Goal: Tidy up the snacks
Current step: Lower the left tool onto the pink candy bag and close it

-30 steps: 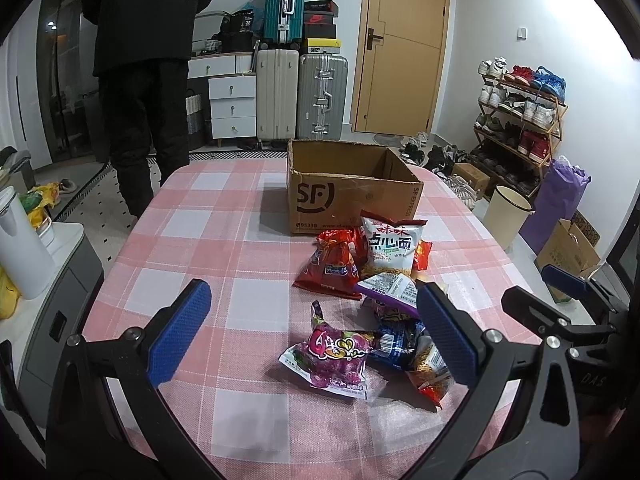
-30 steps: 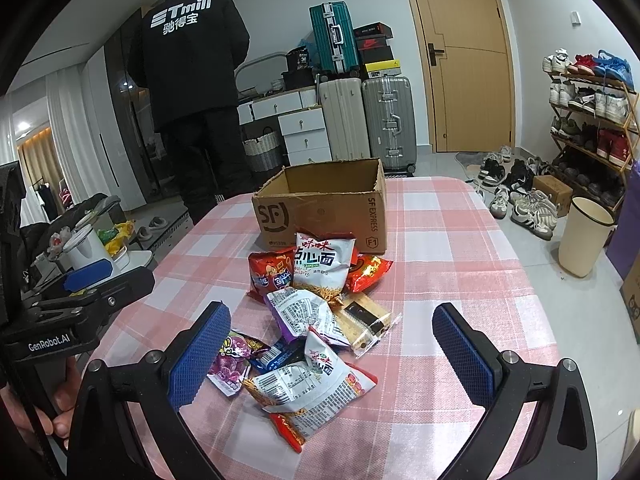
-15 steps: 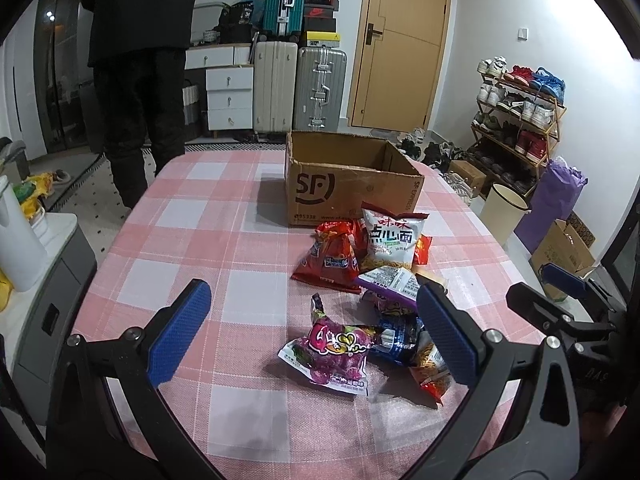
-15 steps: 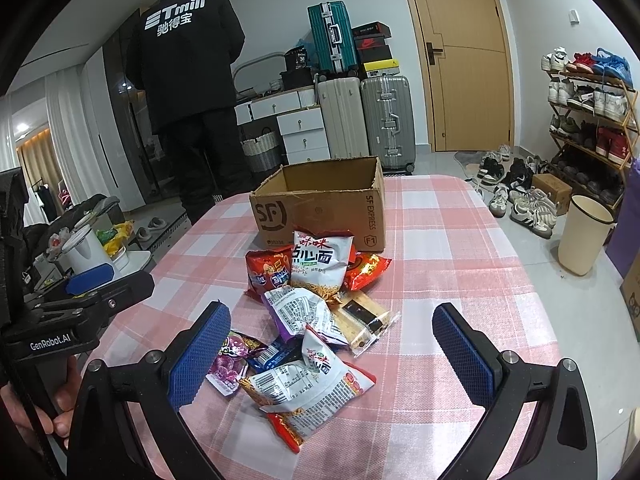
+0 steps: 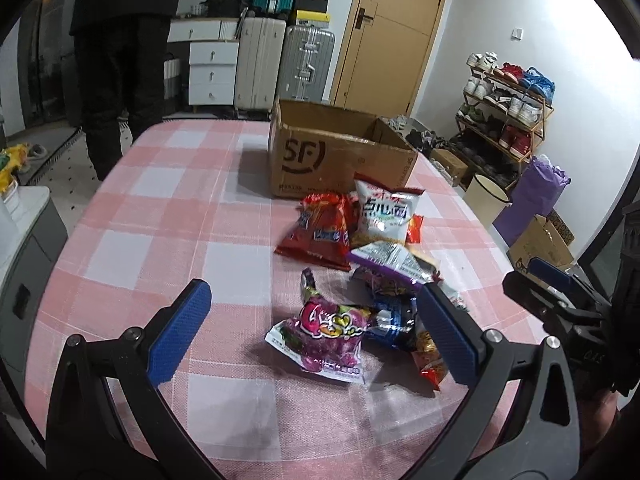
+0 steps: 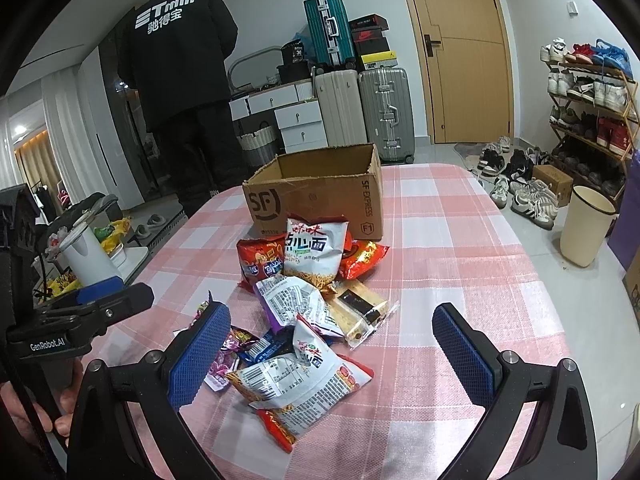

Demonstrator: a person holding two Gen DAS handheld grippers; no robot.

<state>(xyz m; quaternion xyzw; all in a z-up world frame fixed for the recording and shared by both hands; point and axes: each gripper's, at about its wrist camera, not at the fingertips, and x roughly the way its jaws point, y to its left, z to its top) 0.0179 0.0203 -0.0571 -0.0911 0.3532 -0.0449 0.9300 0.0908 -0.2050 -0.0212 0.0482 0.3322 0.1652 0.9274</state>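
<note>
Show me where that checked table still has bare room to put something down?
The tablecloth is bare left of the cardboard box and snack pile, and again along the pile's right side. It is crowded directly before the box, where packets overlap.

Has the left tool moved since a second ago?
Yes. The left tool has advanced toward the cardboard box, which now looks larger; the purple snack bag sits between its fingers.

Suitcases point(image 6: 382, 114), shoe rack point(image 6: 592, 116), bin point(image 6: 584, 226)
</note>
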